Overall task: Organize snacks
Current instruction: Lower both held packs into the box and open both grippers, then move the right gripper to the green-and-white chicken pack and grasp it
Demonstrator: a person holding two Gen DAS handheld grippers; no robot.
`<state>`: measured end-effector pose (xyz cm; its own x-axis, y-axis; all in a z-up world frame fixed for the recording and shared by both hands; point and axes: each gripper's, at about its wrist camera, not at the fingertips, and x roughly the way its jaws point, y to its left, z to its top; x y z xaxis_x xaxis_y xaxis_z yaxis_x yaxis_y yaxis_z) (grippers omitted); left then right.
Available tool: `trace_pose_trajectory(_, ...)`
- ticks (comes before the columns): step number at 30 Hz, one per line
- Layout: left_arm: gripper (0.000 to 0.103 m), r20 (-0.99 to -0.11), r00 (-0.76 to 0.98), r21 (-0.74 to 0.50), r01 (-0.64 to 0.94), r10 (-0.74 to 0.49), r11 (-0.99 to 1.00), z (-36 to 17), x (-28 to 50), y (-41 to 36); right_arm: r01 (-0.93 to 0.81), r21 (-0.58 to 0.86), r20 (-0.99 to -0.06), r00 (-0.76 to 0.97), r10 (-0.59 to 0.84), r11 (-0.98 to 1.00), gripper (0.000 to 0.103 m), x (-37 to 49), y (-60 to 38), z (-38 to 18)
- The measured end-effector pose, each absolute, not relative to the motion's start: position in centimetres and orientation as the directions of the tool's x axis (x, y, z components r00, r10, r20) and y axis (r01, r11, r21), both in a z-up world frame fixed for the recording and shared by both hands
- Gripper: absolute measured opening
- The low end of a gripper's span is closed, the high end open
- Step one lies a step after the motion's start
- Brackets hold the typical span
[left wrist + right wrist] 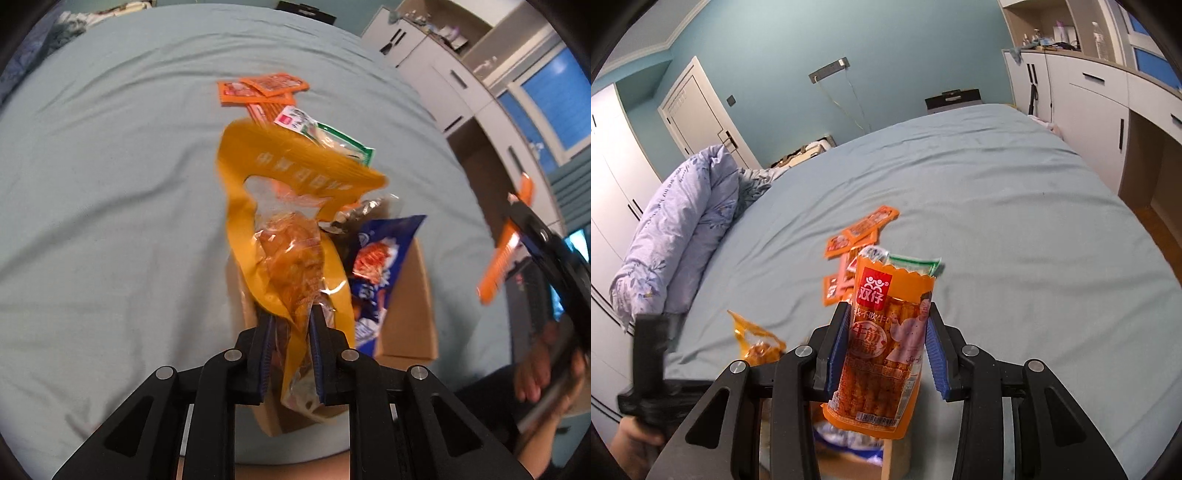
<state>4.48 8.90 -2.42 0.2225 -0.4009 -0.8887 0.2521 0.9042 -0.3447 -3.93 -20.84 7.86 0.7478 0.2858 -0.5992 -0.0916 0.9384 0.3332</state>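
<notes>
My left gripper (291,325) is shut on a yellow snack bag (291,206) and holds it above a cardboard box (410,295) on the bed. A blue snack bag (373,266) lies in the box. My right gripper (886,350) is shut on an orange snack bag (886,350) and holds it upright above the box (897,458). Several small orange packets (258,90) and a green-and-white packet (328,134) lie on the sheet beyond. They also show in the right wrist view (864,229). The yellow bag (757,339) shows at the left there.
The pale blue bed sheet (997,221) fills both views. A rolled floral duvet (676,229) lies at the left edge. White cabinets (1089,103) stand at the right of the bed. The other gripper's body (535,251) shows at the right of the left wrist view.
</notes>
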Motion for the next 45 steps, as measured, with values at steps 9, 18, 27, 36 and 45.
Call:
trace_pose_trajectory(9,0.076,-0.809,0.517,-0.212,0.190,-0.281,0.959,1.9,4.0,11.2,-0.142,0.299,-0.601,0.740,0.302,0.944,0.037,-4.6,-19.3,7.2)
trace_pose_trajectory(18,0.076,-0.851,0.464,-0.203,0.143,-0.247,0.969,-0.4,5.1,11.3,-0.251,0.187,-0.696,0.649,0.308,0.950,0.046,-2.7,-15.0,5.7)
trace_pose_trajectory(27,0.076,-0.838,0.514,-0.100,0.187,-0.183,0.977,-0.2,4.6,9.4,-0.097,0.169,-0.694,0.694,0.188,0.981,0.069,-0.6,-17.7,6.8)
trace_pose_trajectory(36,0.076,-0.831,0.532,-0.072,0.183,-0.161,0.980,0.0,4.9,9.4,0.066,0.181,-0.701,0.708,0.082,0.981,0.076,0.1,-20.4,6.9)
trace_pose_trajectory(45,0.076,-0.838,0.511,-0.109,0.186,-0.191,0.976,-0.2,5.7,9.3,0.178,0.246,-0.776,0.625,0.084,0.953,0.077,2.6,-21.7,5.1)
